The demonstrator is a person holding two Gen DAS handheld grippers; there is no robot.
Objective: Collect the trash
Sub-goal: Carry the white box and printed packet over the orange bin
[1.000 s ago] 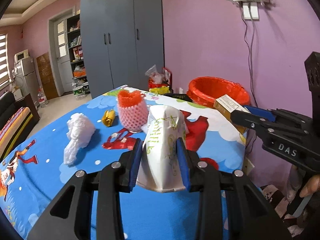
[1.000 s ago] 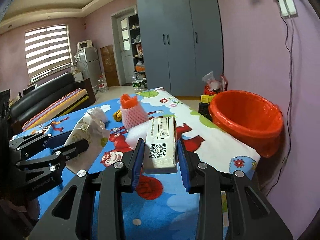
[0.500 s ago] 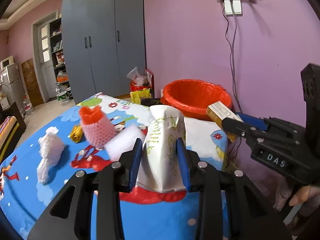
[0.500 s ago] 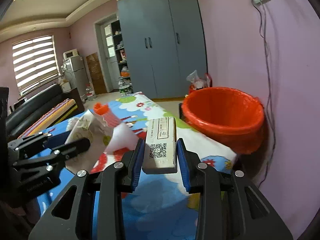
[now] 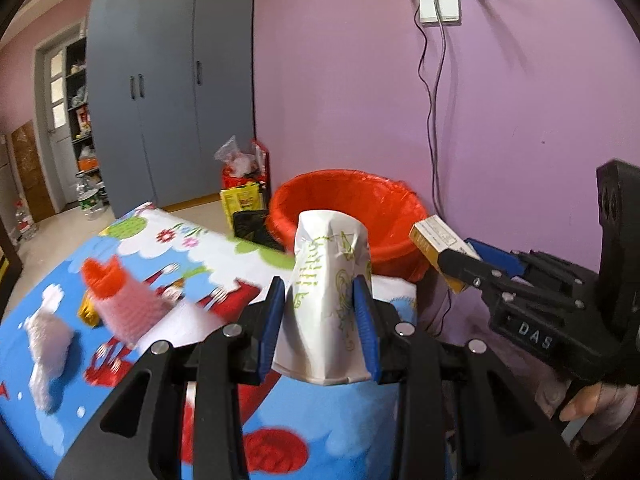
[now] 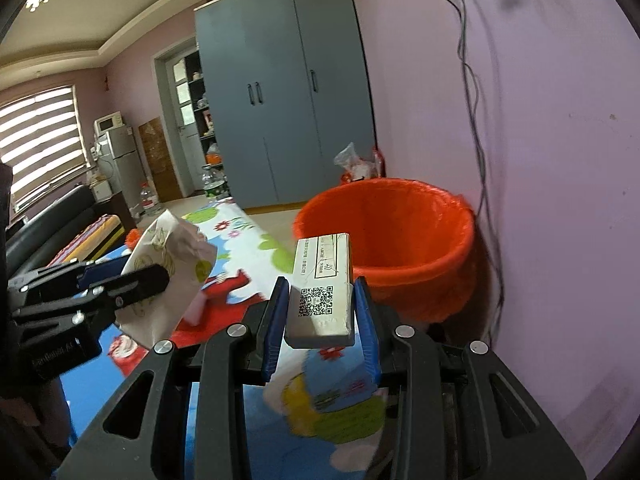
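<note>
White paper printed with green line drawings makes up the crumpled bag (image 5: 330, 304), which stands upright between the blue-padded fingers of the left gripper (image 5: 320, 328); the jaws are pressed in on both its sides, holding it above the table's near end, short of the orange bin (image 5: 348, 216). The other piece of trash is a small flat carton (image 6: 322, 292), grey-white with a QR code on its upper face and a yellow side seen from the left wrist view; the right gripper (image 6: 320, 320) is clamped on its long edges, and it points toward the bin from just this side of the rim. The bin, lined with an orange plastic bag, stands past the table's far corner, against the purple wall (image 5: 500, 120). On the cartoon-print tablecloth (image 5: 52, 412), left of the bin, lie a pink foam net sleeve with an orange top (image 5: 116, 296), a small yellow wrapper (image 5: 89, 312) beside it, a white crumpled plastic piece (image 5: 46, 344) and a white sheet (image 5: 188, 322), all blurred. Beyond the bin a grey wardrobe (image 5: 172, 80) fills the corner, with bags (image 5: 242, 176) on the floor at its foot. A cable (image 5: 430, 80) hangs down the wall above the bin. Both grippers are held level, side by side, the right one nearer the bin, with the person's fingers (image 5: 592, 400) around its handle.
</note>
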